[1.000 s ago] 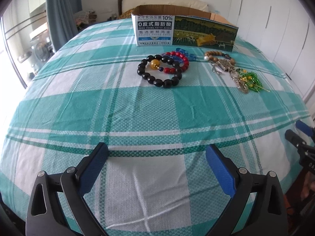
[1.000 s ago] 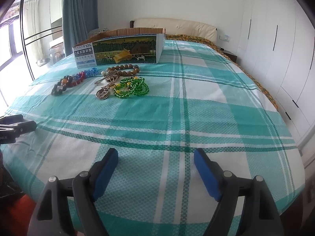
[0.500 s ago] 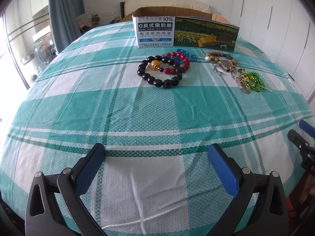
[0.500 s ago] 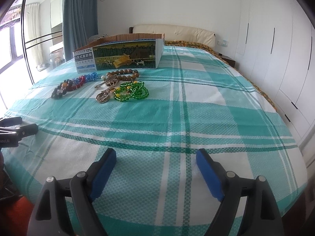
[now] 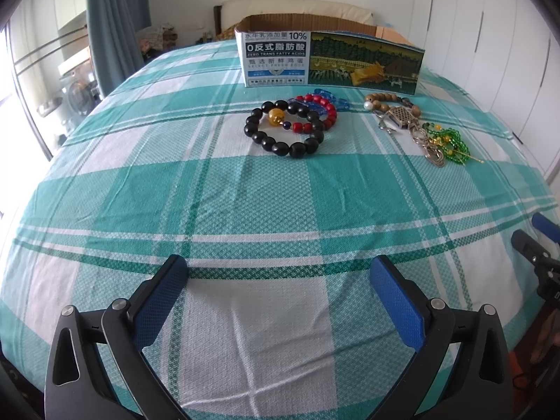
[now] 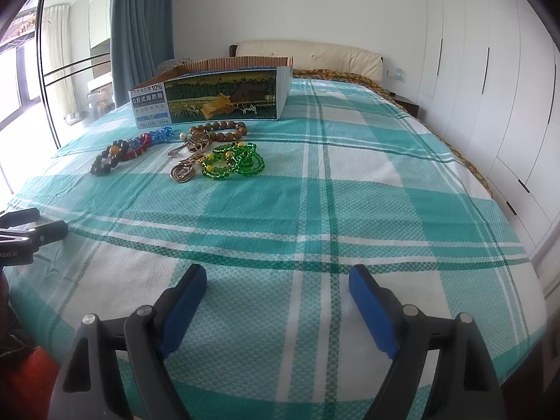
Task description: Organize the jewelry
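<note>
Jewelry lies on the plaid bed in front of an open cardboard box (image 5: 329, 59) (image 6: 213, 96). A black bead bracelet (image 5: 285, 129) (image 6: 105, 164) overlaps a red bead bracelet (image 5: 322, 112) (image 6: 140, 145) and a blue one (image 5: 332, 99) (image 6: 162, 134). To the right lie a brown wooden bead bracelet (image 5: 383, 99) (image 6: 220, 129), a metal chain (image 5: 427, 145) (image 6: 183, 171) and green beads (image 5: 451, 141) (image 6: 234, 161). My left gripper (image 5: 278, 280) is open and empty, low over the near bed edge. My right gripper (image 6: 276, 287) is open and empty, likewise far from the jewelry.
The bed is covered by a teal and white plaid sheet (image 5: 245, 192). White wardrobe doors (image 6: 490, 80) stand along the right. A curtain (image 6: 140, 17) and window are at the left, and a headboard (image 6: 308, 56) is behind the box.
Both grippers have tilted slightly upward, so the jewelry and box sit lower in view. Both stay open and empty. The jewelry has not moved.
</note>
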Demonstrator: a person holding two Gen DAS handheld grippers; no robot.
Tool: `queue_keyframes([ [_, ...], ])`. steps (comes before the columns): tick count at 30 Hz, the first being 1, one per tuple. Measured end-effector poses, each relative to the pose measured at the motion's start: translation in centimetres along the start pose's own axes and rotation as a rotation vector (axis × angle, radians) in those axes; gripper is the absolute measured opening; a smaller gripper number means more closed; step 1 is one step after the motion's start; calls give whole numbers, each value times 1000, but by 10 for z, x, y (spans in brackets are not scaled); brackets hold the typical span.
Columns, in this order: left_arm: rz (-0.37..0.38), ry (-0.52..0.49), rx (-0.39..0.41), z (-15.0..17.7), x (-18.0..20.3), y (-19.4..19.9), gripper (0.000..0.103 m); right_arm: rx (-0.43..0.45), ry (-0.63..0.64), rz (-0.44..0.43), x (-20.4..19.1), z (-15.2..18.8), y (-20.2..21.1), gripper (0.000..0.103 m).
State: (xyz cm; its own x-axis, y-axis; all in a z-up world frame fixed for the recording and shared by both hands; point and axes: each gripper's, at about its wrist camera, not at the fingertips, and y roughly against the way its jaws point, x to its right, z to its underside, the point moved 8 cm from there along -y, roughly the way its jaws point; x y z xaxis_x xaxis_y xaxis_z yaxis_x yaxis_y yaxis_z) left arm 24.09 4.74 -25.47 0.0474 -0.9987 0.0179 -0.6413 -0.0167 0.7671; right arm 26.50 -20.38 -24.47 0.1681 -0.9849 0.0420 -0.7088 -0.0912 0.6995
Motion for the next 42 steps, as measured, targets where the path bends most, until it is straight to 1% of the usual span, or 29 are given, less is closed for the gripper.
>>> queue_keyframes([
  [5, 0, 0, -1, 0, 0, 0, 102, -32, 3, -10, 0, 0, -1, 87],
  [6, 0, 0, -1, 0, 0, 0, 102, -40, 8, -19, -1, 0, -1, 89],
  [7, 0, 0, -1, 0, 0, 0, 102, -50, 20, -28, -3, 1, -2, 94],
  [8, 0, 0, -2, 0, 0, 0, 102, -56, 31, -30, -5, 1, -2, 97],
  [21, 0, 0, -4, 1, 0, -1, 102, -103, 14, -15, -5, 1, -4, 97],
  [28, 0, 1, -4, 1, 0, -2, 102, -105, 14, -15, -5, 2, -4, 97],
  [32, 0, 0, -19, 2, 0, -3, 102, -114, 16, -16, -5, 2, -4, 97],
  [38, 4, -5, -23, 2, 0, -4, 102, -99, 18, -17, -5, 2, -3, 97],
  [42, 4, -6, -29, 2, 0, -4, 102, -111, 18, -16, -5, 2, -3, 97],
])
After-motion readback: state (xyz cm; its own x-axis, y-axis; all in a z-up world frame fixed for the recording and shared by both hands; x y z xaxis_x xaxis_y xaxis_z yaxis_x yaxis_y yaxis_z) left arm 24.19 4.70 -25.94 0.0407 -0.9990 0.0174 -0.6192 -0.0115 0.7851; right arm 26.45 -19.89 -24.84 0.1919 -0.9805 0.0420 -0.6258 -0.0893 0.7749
